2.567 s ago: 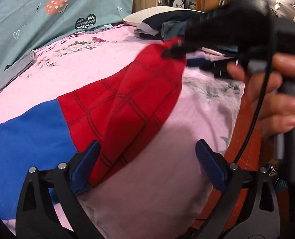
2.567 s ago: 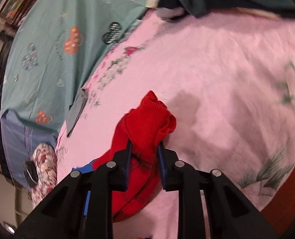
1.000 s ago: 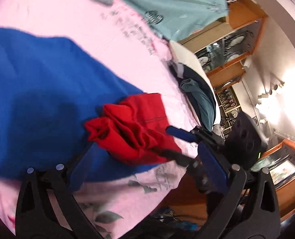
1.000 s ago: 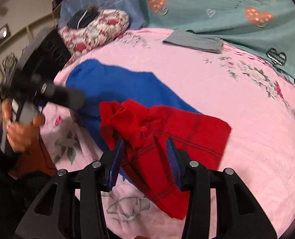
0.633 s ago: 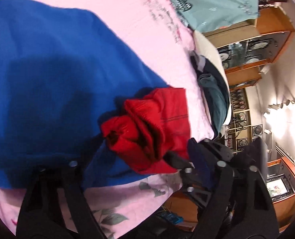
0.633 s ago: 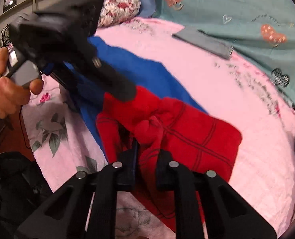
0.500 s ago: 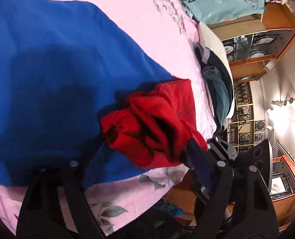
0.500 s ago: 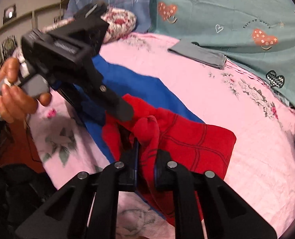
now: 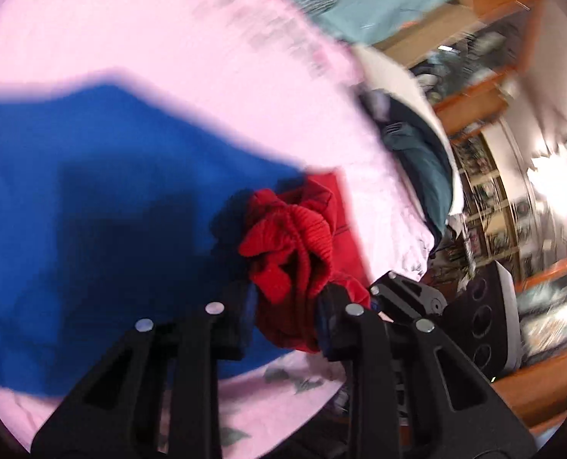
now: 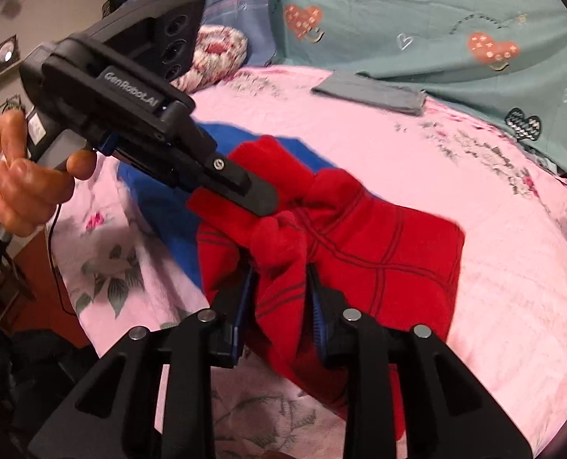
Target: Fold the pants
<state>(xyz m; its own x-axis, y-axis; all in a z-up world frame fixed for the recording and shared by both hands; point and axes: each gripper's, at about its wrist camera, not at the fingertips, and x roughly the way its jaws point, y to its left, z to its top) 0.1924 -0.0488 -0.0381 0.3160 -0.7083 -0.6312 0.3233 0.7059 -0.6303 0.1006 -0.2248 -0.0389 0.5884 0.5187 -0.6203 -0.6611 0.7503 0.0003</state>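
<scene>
The pants are blue [image 9: 103, 191] with red lower legs [image 10: 383, 244] and lie on the pink bed sheet [image 10: 474, 176]. The red leg ends are folded back over the blue part. My left gripper [image 9: 285, 302] is shut on a bunched red ribbed cuff [image 9: 287, 229]. My right gripper [image 10: 279, 298] is shut on another bunch of red cuff fabric [image 10: 279, 244]. The left gripper's body also shows in the right wrist view [image 10: 138, 107], close beside the right gripper, its fingers on the same red bundle.
A teal heart-print blanket [image 10: 436, 26] and a folded grey cloth [image 10: 367, 90] lie at the back of the bed. A floral pillow [image 10: 214, 53] sits back left. Dark clothes [image 9: 417, 145] are piled on a white pillow. Wooden shelves [image 9: 486, 76] stand beyond the bed edge.
My left gripper has closed on the red cuff, which it earlier only straddled open. Both grippers have carried the red leg ends back over the blue part and stay together.
</scene>
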